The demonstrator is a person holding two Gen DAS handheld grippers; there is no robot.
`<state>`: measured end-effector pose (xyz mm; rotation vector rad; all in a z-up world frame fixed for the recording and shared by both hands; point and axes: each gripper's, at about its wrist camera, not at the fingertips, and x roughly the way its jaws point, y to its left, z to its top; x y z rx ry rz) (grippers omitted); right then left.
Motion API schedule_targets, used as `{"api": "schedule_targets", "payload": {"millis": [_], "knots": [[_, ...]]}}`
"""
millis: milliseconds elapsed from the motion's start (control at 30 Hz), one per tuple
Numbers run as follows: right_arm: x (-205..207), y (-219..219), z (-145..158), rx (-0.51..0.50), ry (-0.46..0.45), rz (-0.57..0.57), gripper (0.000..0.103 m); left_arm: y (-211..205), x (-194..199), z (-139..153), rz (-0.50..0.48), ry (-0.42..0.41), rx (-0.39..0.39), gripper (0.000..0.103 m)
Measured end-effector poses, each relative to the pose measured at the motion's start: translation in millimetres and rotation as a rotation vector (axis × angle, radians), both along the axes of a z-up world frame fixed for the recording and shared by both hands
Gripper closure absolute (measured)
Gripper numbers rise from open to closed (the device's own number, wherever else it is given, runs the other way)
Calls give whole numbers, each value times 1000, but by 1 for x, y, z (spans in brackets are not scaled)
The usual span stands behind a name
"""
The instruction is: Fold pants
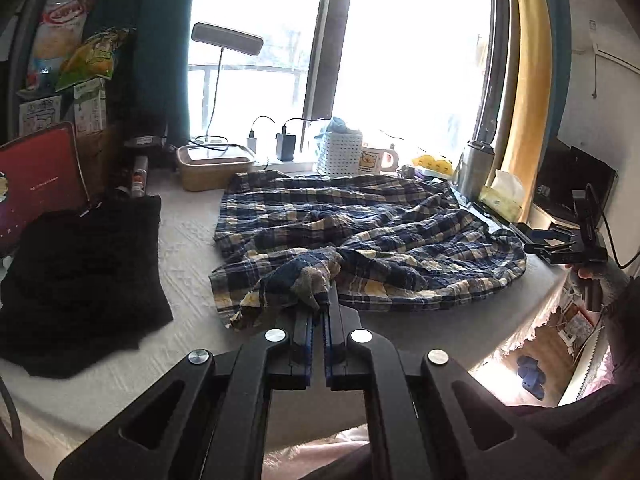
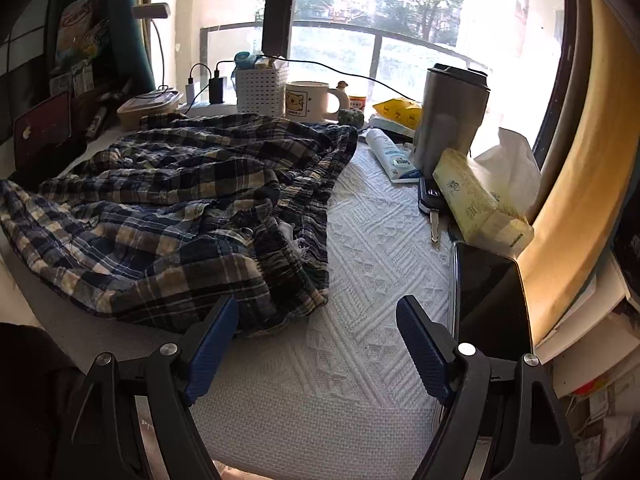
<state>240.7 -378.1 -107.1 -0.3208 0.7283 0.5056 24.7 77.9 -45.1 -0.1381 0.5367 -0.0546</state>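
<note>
The blue, white and yellow plaid pants (image 1: 360,232) lie crumpled on the white textured tabletop (image 1: 188,240), also in the right wrist view (image 2: 180,208). My left gripper (image 1: 318,300) is shut on a bunched hem of the pants at their near left edge. My right gripper (image 2: 318,308) is open and empty, just above the table, with its left finger beside the near right edge of the pants. It also shows in the left wrist view (image 1: 560,244), at the right edge of the table beyond the pants.
A black garment (image 1: 80,280) lies left of the pants. Along the window sill stand a lunch box (image 1: 214,162), a white basket (image 2: 262,90), a mug (image 2: 308,100) and a steel tumbler (image 2: 452,116). A tissue pack (image 2: 480,200), tube (image 2: 390,152) and dark tablet (image 2: 488,292) sit right.
</note>
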Motion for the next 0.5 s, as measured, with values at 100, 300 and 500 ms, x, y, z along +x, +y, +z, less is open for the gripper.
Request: {"api": "schedule_targets", "payload": {"millis": [100,300,500], "knots": [[8,5,3,33,31,89,21,8,8,-3,24,14,10,100],[17,35,-17,18,113,223,25,5,15,-9,14,47,37,100],[11,50,-24,12,109,280,85,1,6,1,-21,27,38,100]]}}
